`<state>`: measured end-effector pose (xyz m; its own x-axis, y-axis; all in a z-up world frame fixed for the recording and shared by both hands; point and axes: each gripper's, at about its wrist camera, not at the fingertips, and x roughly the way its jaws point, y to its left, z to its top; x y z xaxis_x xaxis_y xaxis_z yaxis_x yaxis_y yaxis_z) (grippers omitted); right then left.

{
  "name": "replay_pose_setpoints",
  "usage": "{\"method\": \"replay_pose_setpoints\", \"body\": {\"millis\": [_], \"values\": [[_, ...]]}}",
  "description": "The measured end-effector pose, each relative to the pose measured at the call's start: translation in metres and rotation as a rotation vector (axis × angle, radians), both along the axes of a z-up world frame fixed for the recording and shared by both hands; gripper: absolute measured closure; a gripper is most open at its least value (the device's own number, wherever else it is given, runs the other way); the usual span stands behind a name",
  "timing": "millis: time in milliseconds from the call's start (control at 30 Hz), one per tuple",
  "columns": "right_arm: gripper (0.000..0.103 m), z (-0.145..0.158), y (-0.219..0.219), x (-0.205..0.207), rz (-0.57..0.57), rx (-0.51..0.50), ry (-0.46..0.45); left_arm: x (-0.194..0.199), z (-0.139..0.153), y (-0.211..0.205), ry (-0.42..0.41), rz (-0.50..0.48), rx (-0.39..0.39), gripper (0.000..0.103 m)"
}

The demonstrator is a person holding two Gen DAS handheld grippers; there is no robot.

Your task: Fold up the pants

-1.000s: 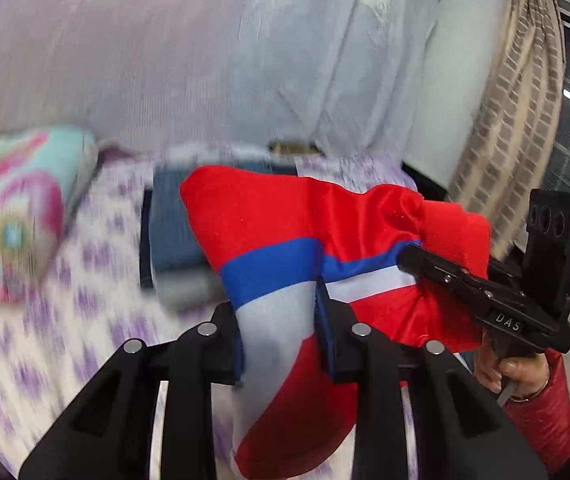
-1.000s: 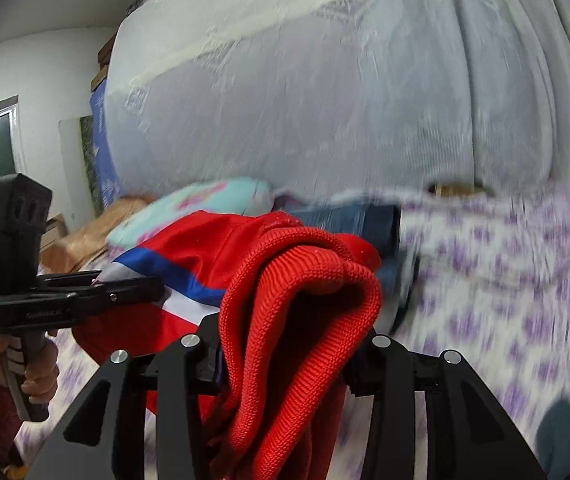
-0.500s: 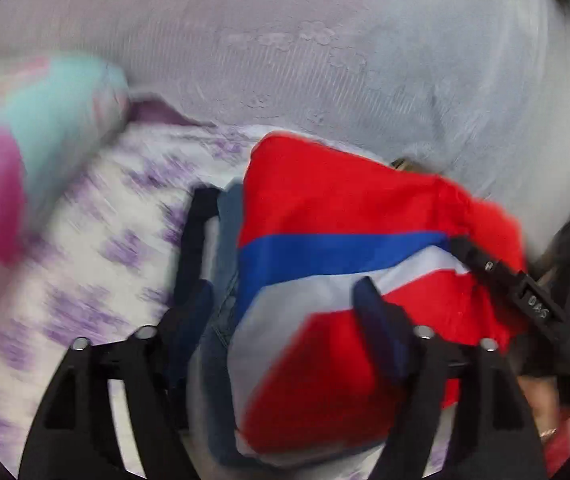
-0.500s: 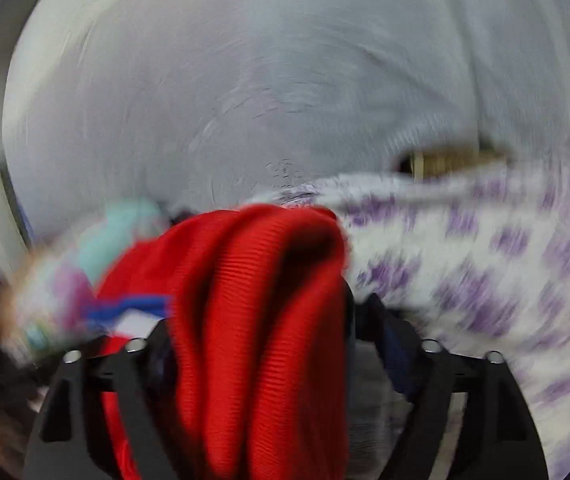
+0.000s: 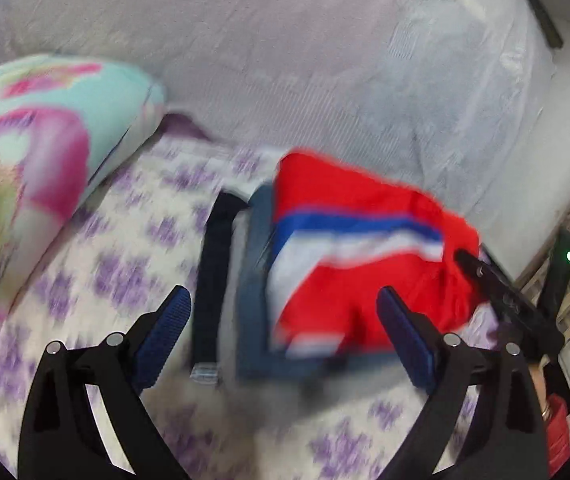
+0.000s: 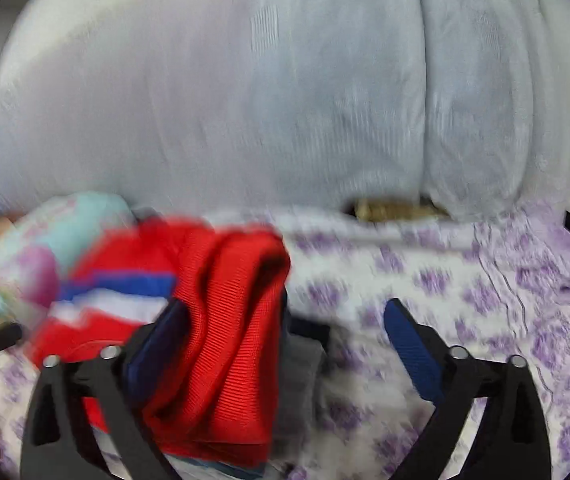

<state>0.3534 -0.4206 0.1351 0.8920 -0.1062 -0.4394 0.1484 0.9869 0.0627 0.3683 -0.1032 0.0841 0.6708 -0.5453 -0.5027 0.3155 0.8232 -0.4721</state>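
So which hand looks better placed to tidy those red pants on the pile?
Probably the right. Its tongs stand open with the red pants against one pad, while the left tongs, also open, sit short of the pants. Both have just been opening.

- Left wrist view looks forward and slightly down along its fingers, close over the bed [image 5: 85,280].
- Right wrist view faces likewise, nearer the folded red pants [image 6: 221,320].
- Both share pants, pillow [image 5: 25,140], bed.
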Motion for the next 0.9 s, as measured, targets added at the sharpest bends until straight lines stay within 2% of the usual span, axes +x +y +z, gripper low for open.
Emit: {"method": "replay_pose_setpoints", "body": {"millis": [67, 133, 200, 267, 367, 400, 467, 533, 567, 633, 667, 700, 833, 900], "values": [[0.004, 0.009, -0.005, -0.012, -0.004, 0.089, -0.017, -0.011, -0.014, 0.004, 0.042, 0.016, 0.020, 0.012], [0.004, 0.022, -0.002, -0.040, 0.037, 0.152, -0.074, -0.035, -0.026, 0.013, 0.050, 0.020, 0.008, 0.012], [0.004, 0.024, 0.009, -0.062, 0.051, 0.127, -0.078, -0.064, -0.030, 0.019, 0.032, 0.028, 0.026, 0.012], [0.004, 0.013, 0.023, -0.090, 0.065, 0.083, -0.077, -0.098, -0.033, 0.021, -0.016, 0.046, 0.071, 0.012], [0.004, -0.034, 0.042, -0.151, 0.057, 0.044, -0.113, -0.147, -0.037, 0.018, -0.096, 0.082, 0.152, 0.009], [0.004, -0.061, 0.047, -0.179, 0.037, 0.045, -0.156, -0.171, -0.043, 0.016, -0.136, 0.100, 0.193, 0.005], [0.003, -0.109, 0.056, -0.223, 0.007, 0.024, -0.217, -0.204, -0.056, 0.012, -0.175, 0.118, 0.258, 0.005], [0.004, -0.113, 0.064, -0.226, 0.014, -0.011, -0.096, -0.216, -0.062, 0.006, -0.141, 0.067, 0.319, 0.005], [0.004, -0.110, 0.069, -0.238, 0.001, -0.035, -0.137, -0.220, -0.061, 0.006, -0.142, 0.068, 0.327, 0.005], [0.003, -0.108, 0.074, -0.268, -0.035, -0.058, -0.282, -0.235, -0.052, 0.012, -0.195, 0.153, 0.342, 0.005], [0.003, -0.106, 0.076, -0.274, -0.019, -0.055, -0.325, -0.241, -0.045, 0.013, -0.226, 0.171, 0.343, 0.005], [0.003, -0.102, 0.078, -0.278, -0.005, -0.060, -0.345, -0.242, -0.038, 0.012, -0.245, 0.178, 0.344, 0.005], [0.003, -0.075, 0.084, -0.267, -0.091, -0.107, -0.358, -0.246, 0.010, 0.001, -0.349, 0.245, 0.385, 0.005], [0.003, -0.058, 0.085, -0.252, -0.160, -0.098, -0.326, -0.244, 0.035, -0.008, -0.408, 0.278, 0.411, 0.005]]}}
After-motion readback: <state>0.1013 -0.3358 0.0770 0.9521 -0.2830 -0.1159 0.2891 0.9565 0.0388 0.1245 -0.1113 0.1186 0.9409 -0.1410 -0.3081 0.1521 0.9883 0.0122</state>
